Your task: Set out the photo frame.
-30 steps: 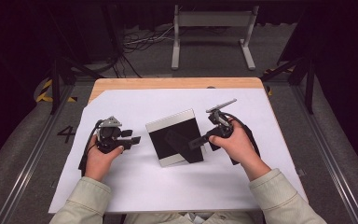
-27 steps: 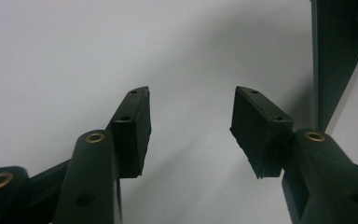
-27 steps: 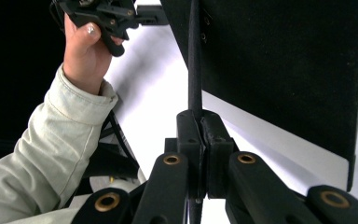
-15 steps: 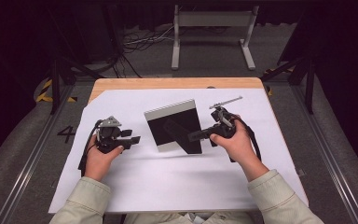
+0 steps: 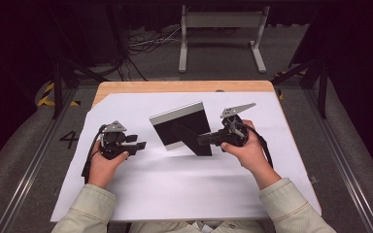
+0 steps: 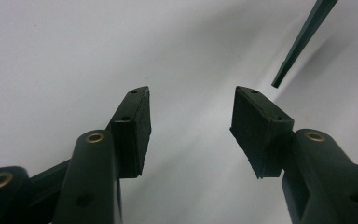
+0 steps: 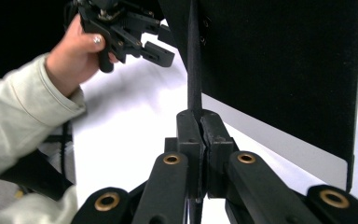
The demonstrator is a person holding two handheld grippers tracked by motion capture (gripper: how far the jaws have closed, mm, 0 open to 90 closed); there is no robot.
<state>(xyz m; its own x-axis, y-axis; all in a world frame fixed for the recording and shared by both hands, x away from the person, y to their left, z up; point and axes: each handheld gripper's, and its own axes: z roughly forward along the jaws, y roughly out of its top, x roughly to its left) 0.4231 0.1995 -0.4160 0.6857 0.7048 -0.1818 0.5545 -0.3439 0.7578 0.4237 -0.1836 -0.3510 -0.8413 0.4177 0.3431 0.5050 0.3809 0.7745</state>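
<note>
My right claw (image 7: 199, 122) is clenched on the thin black stand flap of the picture frame (image 5: 179, 127), which tilts up just ahead of it. The frame looks light, stiff and possibly glass-fronted, so I'd rather grip its rim. My left claw (image 6: 191, 123) hangs released, well apart from it.

My wooden table (image 5: 126, 88) is almost wholly covered by a white sheet (image 5: 175, 184), with bare wood showing only along the far edge beyond both my claws. The picture frame (image 5: 179, 125) rests its lower edge on the sheet between my claws, leaning on its black stand.
</note>
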